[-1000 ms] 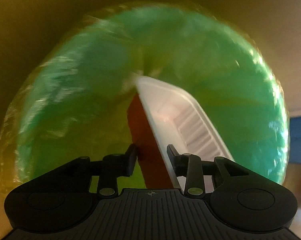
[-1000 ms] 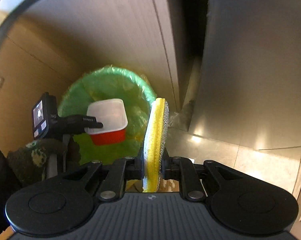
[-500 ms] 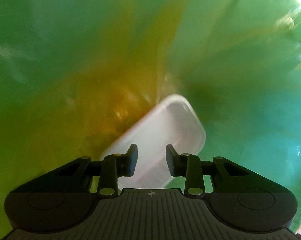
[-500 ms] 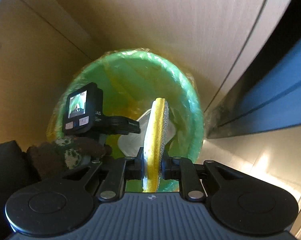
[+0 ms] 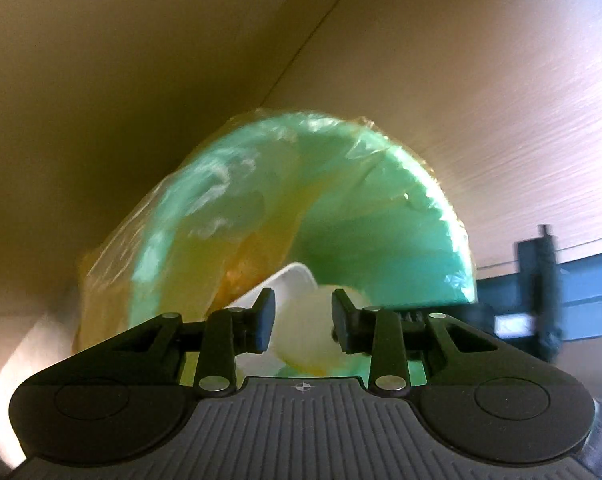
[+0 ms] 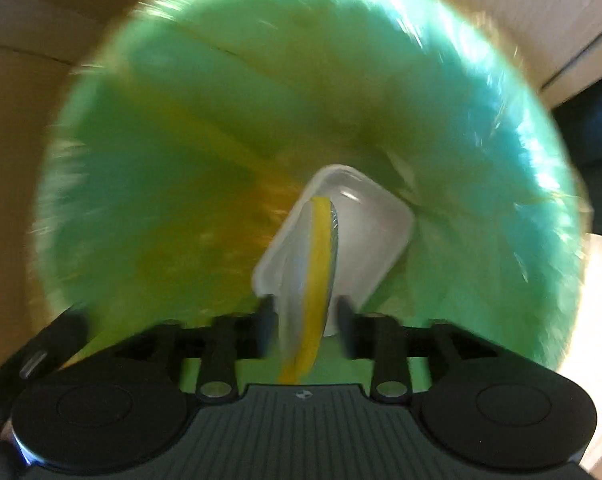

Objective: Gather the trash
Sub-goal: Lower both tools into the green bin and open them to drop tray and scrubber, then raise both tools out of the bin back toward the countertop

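The biggest thing ahead of both claws was the green bin [image 6: 173, 168], round-mouthed and lined with a thin clear bag [image 5: 113, 248] whose crinkled edge folded over the rim. In the right wrist view its mouth filled nearly the whole picture, directly beyond the right claw [image 6: 304, 330]; in the left wrist view the bin [image 5: 401, 216] stood ahead of and below the left claw [image 5: 303, 322], with pale wood-grain panels [image 5: 481, 80] rising behind it.

Deep inside the bin, straight beyond the right claw's tips, lay the white plastic tray [image 6: 375, 240], tilted with its hollow side facing up. From the left claw only a curved white edge of that tray [image 5: 289, 284] showed, just past the left finger.

Between the right claw's fingers was the round scouring sponge [image 6: 315, 280], edge-on, a yellow band with a grey mesh face on its right. The jaws were opening, and a gap showed on each side between pads and sponge, so it was loose, in line with the tray beyond. From the left claw the same sponge [image 5: 305, 332] appeared as a blurred pale disc seen through its gap.

The left claw stood partly open, gripping nothing, and to its right the blurred black frame of the right claw [image 5: 541, 292] reached in over the bin's rim
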A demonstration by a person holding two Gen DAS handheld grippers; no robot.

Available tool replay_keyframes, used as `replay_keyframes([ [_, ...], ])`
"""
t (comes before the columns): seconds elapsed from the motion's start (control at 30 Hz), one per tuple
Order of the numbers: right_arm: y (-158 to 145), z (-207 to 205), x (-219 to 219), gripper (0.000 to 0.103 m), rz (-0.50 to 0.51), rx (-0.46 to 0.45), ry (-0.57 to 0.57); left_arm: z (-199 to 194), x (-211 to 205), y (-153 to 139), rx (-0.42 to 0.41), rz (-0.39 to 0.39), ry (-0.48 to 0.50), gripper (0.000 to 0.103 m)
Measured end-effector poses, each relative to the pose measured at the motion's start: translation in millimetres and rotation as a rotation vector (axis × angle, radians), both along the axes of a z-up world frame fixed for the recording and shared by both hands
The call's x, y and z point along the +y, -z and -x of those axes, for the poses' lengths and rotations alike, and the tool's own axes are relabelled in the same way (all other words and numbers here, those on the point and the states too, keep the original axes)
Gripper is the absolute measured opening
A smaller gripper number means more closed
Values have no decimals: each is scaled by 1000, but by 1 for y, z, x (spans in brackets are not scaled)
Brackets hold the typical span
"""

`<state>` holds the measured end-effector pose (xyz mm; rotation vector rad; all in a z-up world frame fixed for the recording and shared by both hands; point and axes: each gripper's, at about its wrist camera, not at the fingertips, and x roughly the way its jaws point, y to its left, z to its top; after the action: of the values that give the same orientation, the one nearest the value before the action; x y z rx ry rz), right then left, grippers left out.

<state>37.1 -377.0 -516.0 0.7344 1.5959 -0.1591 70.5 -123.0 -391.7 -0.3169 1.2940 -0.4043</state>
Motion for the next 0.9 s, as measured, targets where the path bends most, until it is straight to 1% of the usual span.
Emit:
replay_keyframes([
  [0.03, -2, 2, -4, 44, -4, -2, 21, 2, 0, 3, 5, -5, -3, 35],
  [0.1, -16, 7, -11, 50, -19, -35, 40, 0, -4, 5, 2, -7, -1, 35],
  [0.13, -23, 8, -12, 53, -8, -43, 40, 3, -2, 7, 1, -7, 9, 35],
  [0.2, -44, 13, -18, 53, 20, -50, 29, 3, -2, -1, -5, -11, 26, 35],
  [0.27, -72, 16, -17, 54, 41, -82, 18, 4, -4, -22, -34, -8, 48, 35],
  [0.33, -114, 15, -12, 56, 69, -156, -21, 0, -11, -55, -93, 19, 79, 35],
  [0.4, -165, 12, -4, 58, 107, -257, -70, -3, -16, -97, -167, 53, 106, 35],
  [0.47, -219, 7, 6, 63, 148, -379, -125, -7, -17, -146, -251, 87, 120, 35],
  [0.5, -248, 4, 12, 65, 166, -452, -149, -9, -15, -175, -306, 100, 124, 35],
  [0.57, -302, -1, 21, 75, 193, -596, -186, -13, -7, -226, -416, 99, 113, 35],
  [0.6, -326, -3, 26, 77, 209, -669, -198, -15, 1, -251, -476, 87, 93, 35],
  [0.67, -366, -9, 40, 88, 261, -797, -213, -22, 24, -295, -591, 40, 21, 35],
  [0.7, -383, -15, 49, 90, 292, -839, -221, -26, 37, -312, -648, 1, -22, 35],
  [0.77, -406, -26, 62, 90, 338, -912, -255, -36, 67, -337, -728, -95, -118, 35],
  [0.83, -422, -35, 78, 92, 375, -962, -290, -50, 100, -349, -743, -169, -224, 35],
  [0.9, -432, -44, 96, 92, 397, -978, -320, -66, 138, -356, -738, -236, -332, 35],
])
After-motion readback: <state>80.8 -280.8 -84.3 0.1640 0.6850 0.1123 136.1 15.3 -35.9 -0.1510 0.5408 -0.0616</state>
